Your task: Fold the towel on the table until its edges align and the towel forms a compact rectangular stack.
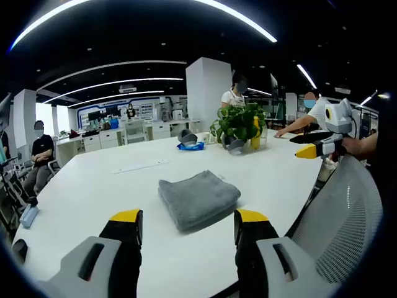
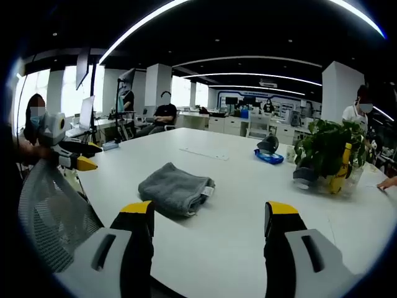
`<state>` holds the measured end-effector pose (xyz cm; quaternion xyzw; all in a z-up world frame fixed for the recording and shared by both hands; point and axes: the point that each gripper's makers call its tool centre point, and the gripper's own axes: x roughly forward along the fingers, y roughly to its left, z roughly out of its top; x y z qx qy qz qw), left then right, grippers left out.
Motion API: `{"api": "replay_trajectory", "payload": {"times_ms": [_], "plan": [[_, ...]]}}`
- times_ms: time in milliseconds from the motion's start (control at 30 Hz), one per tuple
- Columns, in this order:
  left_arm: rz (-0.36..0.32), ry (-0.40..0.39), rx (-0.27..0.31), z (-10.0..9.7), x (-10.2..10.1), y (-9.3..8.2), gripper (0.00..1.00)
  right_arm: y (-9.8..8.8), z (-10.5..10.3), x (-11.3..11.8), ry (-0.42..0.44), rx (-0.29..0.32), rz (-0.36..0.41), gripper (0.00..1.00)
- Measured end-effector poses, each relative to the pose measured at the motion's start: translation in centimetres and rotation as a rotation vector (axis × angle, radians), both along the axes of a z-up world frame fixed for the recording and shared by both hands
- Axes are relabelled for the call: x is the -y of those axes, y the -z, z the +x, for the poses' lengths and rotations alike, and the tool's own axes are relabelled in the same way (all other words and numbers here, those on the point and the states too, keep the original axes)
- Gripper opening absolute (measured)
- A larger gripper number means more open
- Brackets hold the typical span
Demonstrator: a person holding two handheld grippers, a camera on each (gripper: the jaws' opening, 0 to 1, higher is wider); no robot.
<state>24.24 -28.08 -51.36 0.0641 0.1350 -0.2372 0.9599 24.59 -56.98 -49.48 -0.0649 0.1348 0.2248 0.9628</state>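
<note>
Both views low over table (image 1: 93, 186) edge, facing towel (image 1: 198, 198) (shared), near

Folded towel (image 1: 198, 200) lies mid-counter (image 1: 93, 192), potted plant (image 1: 239, 123) stands behind it, mesh chair (image 1: 338, 217) sits at the counter's near edge.

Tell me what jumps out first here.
A gray towel lies folded into a compact stack mid-way across the white table, ahead of both grippers' open yellow-tipped jaws. Beyond it, a leafy potted plant stands near the table's far side.
</note>
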Motion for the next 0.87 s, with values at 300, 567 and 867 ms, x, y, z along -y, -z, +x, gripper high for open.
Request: {"api": "replay_trajectory", "payload": {"times_ms": [300,567,867], "plan": [[0.016,-0.002,-0.009,0.1,-0.1,0.3,0.64,0.0,0.0,-0.2,-0.014,0.007,-0.001,0.72],[0.025,0.032,0.011,-0.2,0.5,-0.1,0.56,0.3,-0.3,-1.0,-0.037,-0.03,0.004,0.48],[0.011,-0.015,0.02,0.1,0.0,-0.6,0.63,0.6,-0.5,-0.9,-0.025,-0.043,-0.012,0.38]]}}
